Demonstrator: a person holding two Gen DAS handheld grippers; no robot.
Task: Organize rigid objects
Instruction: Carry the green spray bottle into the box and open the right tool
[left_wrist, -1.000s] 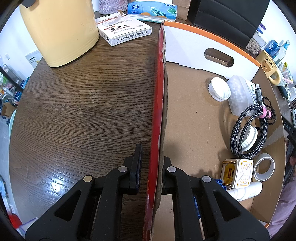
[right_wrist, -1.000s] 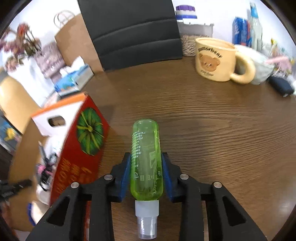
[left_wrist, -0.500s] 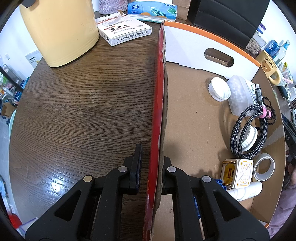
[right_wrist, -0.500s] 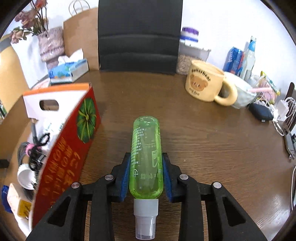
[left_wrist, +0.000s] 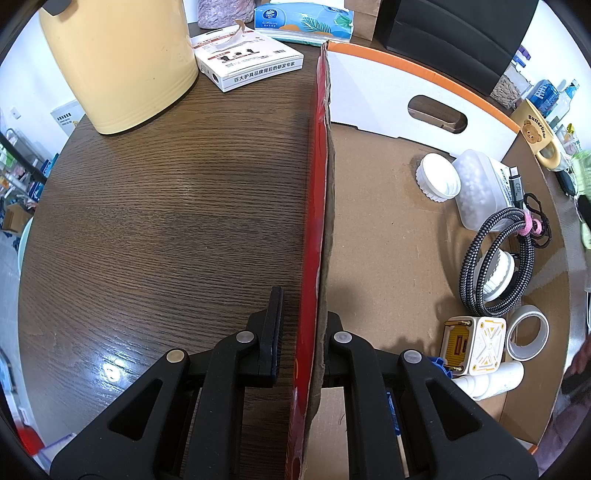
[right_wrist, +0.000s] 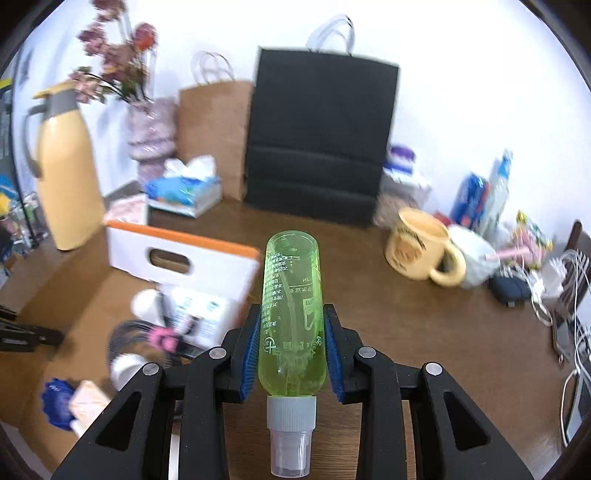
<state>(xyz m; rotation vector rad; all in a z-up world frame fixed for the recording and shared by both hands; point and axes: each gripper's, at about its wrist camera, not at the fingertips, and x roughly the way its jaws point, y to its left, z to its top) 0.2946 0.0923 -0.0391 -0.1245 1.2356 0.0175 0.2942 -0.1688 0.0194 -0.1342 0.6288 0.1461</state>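
- The right gripper (right_wrist: 291, 350) clamps a translucent green plastic bottle (right_wrist: 291, 314) between its blue ribbed pads; the rounded base points away and the grey ridged cap (right_wrist: 291, 411) faces the camera.
- The bottle hangs above the dark wood-grain table (right_wrist: 424, 321), beside the cardboard box (right_wrist: 207, 275).
- The left gripper (left_wrist: 301, 343) is closed tight on the box's thin red-printed side wall (left_wrist: 317, 221).
- On the matte brown box floor (left_wrist: 388, 240) lie a braided cable coil (left_wrist: 495, 266), a white ridged lid (left_wrist: 437, 177), a tape ring (left_wrist: 526, 338) and a white-and-yellow charger (left_wrist: 474, 343).
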